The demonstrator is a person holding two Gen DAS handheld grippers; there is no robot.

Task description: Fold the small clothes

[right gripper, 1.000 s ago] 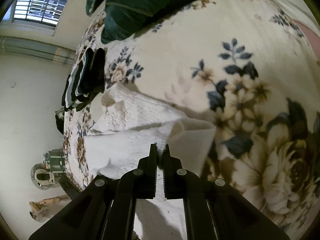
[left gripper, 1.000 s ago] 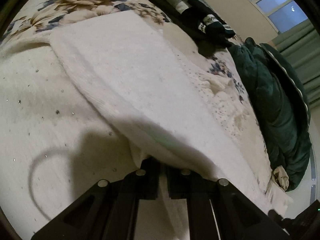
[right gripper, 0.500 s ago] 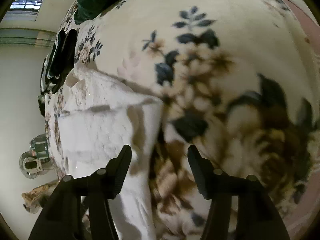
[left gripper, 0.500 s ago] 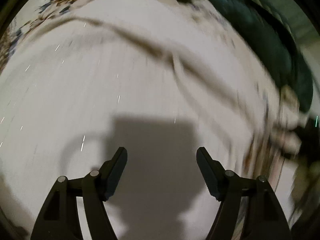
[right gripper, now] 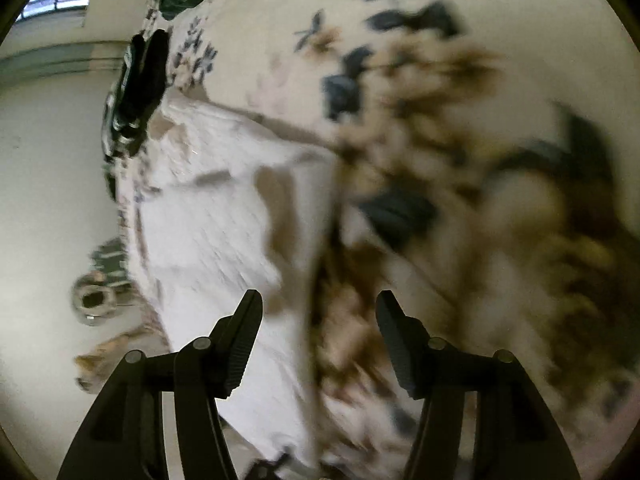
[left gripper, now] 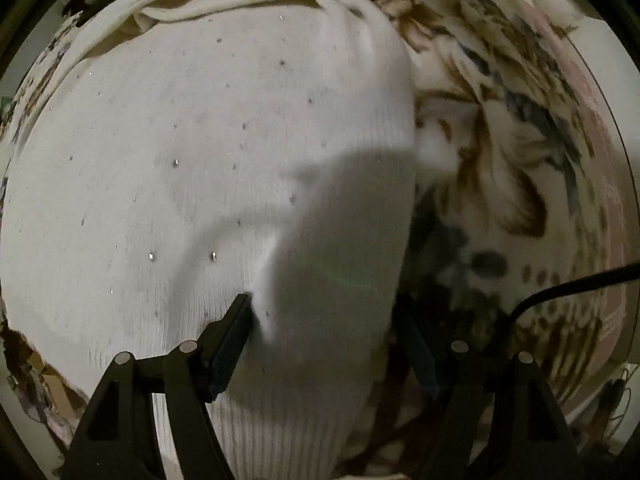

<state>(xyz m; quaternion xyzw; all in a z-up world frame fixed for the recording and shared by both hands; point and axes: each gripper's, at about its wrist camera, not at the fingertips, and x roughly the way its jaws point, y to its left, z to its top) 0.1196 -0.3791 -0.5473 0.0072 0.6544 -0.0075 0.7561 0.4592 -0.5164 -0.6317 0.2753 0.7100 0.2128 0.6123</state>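
A: While both tools hung over the bed, how did their jaws stand?

B: The left gripper (left gripper: 324, 320) was spread wide and held nothing. Its left finger pressed against the white knit garment (left gripper: 208, 152), and the garment's ribbed near edge ran between the two fingers, with its right border close to the right finger. The right gripper (right gripper: 318, 320) was just as wide and just as empty, hovering above the garment's right edge, where white cloth met the floral bedspread (right gripper: 460, 120).

A: And where did the garment lie?

B: Flat on the bedspread. In the left wrist view it filled the left and middle, the flowered cover showing to its right. At the far end a thick roll or doubled band of the same cloth lay across it, which I took for a part already turned over. A black cable (left gripper: 568, 284) crossed the near right.

A: So how far along was the folding?

B: I judged it partly done. One layer seemed laid over and let go, since neither tool gripped anything. The piece was wide, so at least one more fold looked due.

A: Anything else on the bed?

B: A dark striped pile (right gripper: 136, 88) sat at the far left, beyond the white piece. The right view was blurred, so I could not tell more.
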